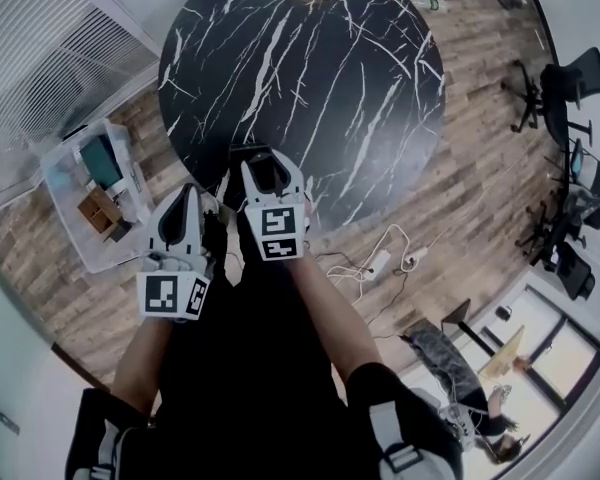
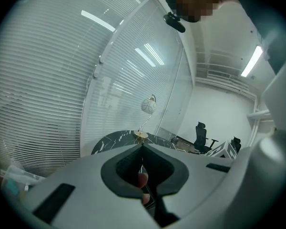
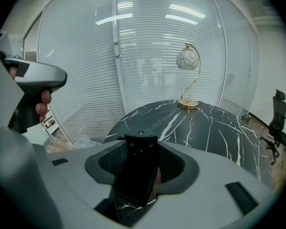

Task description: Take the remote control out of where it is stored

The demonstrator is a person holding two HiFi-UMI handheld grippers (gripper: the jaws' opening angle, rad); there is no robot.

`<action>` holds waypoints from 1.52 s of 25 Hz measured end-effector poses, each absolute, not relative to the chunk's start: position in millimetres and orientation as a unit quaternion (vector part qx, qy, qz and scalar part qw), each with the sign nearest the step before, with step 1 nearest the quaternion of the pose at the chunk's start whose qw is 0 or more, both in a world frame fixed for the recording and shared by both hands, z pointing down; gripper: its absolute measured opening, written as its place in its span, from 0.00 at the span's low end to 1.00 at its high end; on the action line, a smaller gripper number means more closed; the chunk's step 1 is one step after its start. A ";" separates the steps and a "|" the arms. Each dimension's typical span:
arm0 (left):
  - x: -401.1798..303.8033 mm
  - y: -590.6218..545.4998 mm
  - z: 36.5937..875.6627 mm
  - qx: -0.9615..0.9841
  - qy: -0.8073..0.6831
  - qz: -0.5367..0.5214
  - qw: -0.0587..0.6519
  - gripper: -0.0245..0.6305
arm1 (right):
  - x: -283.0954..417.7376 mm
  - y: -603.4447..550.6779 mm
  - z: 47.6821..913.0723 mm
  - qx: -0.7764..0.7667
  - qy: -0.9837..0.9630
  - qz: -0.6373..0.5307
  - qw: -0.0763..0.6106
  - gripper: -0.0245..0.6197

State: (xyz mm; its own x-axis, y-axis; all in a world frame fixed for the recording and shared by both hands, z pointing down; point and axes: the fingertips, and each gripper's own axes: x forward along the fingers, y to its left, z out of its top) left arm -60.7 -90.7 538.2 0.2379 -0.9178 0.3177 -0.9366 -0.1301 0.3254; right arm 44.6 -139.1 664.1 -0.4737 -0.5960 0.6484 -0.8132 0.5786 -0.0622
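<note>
My right gripper [image 3: 140, 148] grasps the remote control [image 3: 136, 175] just above the table's [image 1: 310, 88] near edge. The left gripper [image 2: 142, 147] is clenched and empty. I'd keep the squeeze steady and lower the remote flat onto the marble.

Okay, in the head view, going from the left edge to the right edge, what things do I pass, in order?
A clear storage bin → left gripper → right gripper → white power strip on the floor → black office chairs.
</note>
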 end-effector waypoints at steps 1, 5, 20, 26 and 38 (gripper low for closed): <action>-61.4 -88.9 537.4 0.751 -0.618 0.020 0.232 0.05 | 44.5 -139.1 664.0 0.421 -0.838 0.185 0.293 0.34; -62.4 -82.9 532.7 0.750 -0.621 0.017 0.229 0.05 | 45.7 -138.8 659.8 0.426 -0.839 0.178 0.289 0.34; -67.1 -67.4 501.2 0.760 -0.620 0.008 0.195 0.05 | 47.2 -132.8 636.7 0.444 -0.840 0.166 0.263 0.34; -67.4 -64.6 487.3 0.764 -0.618 -0.002 0.184 0.05 | 47.5 -131.2 624.0 0.451 -0.841 0.155 0.256 0.34; -69.8 -52.0 457.7 0.768 -0.620 -0.016 0.156 0.05 | 49.9 -124.8 612.7 0.460 -0.839 0.146 0.252 0.34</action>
State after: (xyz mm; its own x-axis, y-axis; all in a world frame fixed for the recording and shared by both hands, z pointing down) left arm -69.8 -52.0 457.7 0.2298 -0.9584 0.1694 -0.9484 -0.1814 0.2601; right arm 49.9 -124.8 612.7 -0.4493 -0.6980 0.5575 -0.8457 0.5336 -0.0135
